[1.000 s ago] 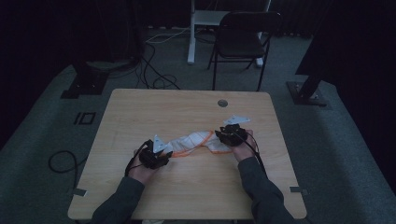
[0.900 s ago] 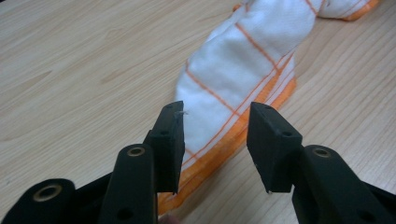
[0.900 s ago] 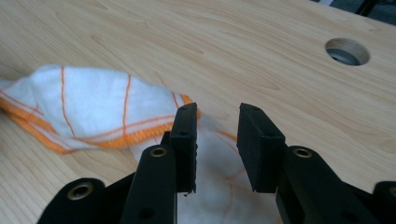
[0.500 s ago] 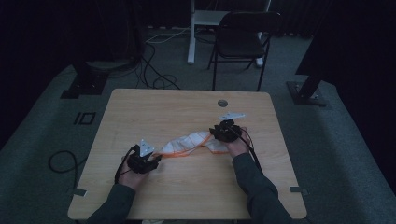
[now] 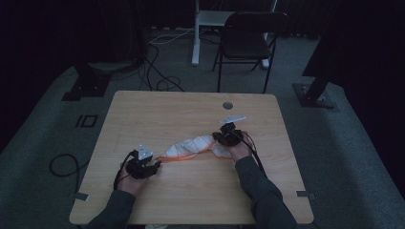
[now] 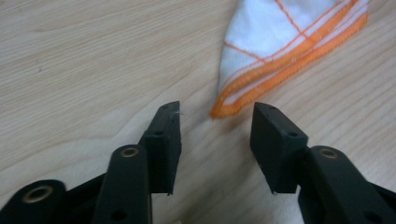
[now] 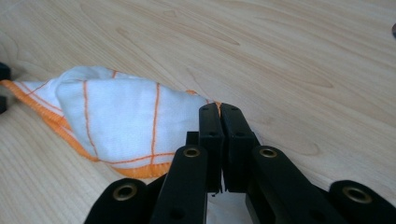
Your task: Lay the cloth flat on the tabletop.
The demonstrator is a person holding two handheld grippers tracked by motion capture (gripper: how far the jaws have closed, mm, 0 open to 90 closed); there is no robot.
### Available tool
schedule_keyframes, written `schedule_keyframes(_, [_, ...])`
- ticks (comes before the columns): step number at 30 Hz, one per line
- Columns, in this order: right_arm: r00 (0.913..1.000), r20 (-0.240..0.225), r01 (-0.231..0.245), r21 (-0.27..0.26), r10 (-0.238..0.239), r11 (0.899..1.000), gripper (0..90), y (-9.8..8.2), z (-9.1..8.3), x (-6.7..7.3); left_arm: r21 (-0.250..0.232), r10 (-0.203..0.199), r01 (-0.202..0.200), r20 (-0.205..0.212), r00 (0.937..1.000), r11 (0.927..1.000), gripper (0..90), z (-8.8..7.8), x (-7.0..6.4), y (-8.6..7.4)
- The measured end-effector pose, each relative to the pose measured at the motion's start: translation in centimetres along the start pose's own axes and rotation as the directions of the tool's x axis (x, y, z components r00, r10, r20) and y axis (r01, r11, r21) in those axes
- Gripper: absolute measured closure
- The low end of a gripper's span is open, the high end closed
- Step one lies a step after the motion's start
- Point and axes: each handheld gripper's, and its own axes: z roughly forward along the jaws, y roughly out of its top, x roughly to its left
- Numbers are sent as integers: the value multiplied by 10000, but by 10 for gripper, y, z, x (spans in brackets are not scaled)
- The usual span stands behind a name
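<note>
**White-and-orange cloth stretched between two grippers on a wooden table**

A white cloth (image 5: 191, 145) with orange stripes and an orange hem lies bunched in a long, loose band across the middle of the light wooden table (image 5: 191, 107), running from the near left up toward the right.

The left gripper (image 5: 152, 167) sits near the front-left part of the table, held in the person's left hand (image 5: 128, 180), a grey three-cornered plate on top. In the left gripper view its jaws stand apart — released, with bare wood between them — and the pointed, orange-hemmed corner of the cloth (image 6: 289, 51) lies just ahead of the gap, close to the tips but not between them.

The right gripper (image 5: 220, 137) is at the other end of the cloth, right of the table's centre, held in the person's right hand (image 5: 239, 150). In the right gripper view its jaws (image 7: 219, 109) are pressed together, and the cloth (image 7: 121, 126) runs in under them from the left, its orange edge showing at the tips — the gripper is clenched on that end of the cloth.

A small round grommet (image 5: 227, 105) is set in the tabletop near the far edge. Beyond the table a dark chair (image 5: 248, 40) stands on the grey floor, with cables (image 5: 155, 71) trailing to its left.
</note>
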Motion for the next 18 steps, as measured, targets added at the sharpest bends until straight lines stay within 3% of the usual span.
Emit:
schedule_keyframes(3, [9998, 43, 188, -169, -187, 9997, 890, 1, -6, 5, -43, 25, -24, 54, 10000, 10000, 615, 3, -1, 4])
schedule_keyframes(10, [9984, 145, 552, -487, -545, 9973, 892, -1, -23, 14, 115, 289, -289, 38, 9996, 9995, 878, 3, -5, 6])
schedule_keyframes(18, [9983, 274, 530, -522, -516, 9972, 895, -27, -42, 16, 131, 598, -600, 209, 9980, 9981, 890, -1, -13, 5])
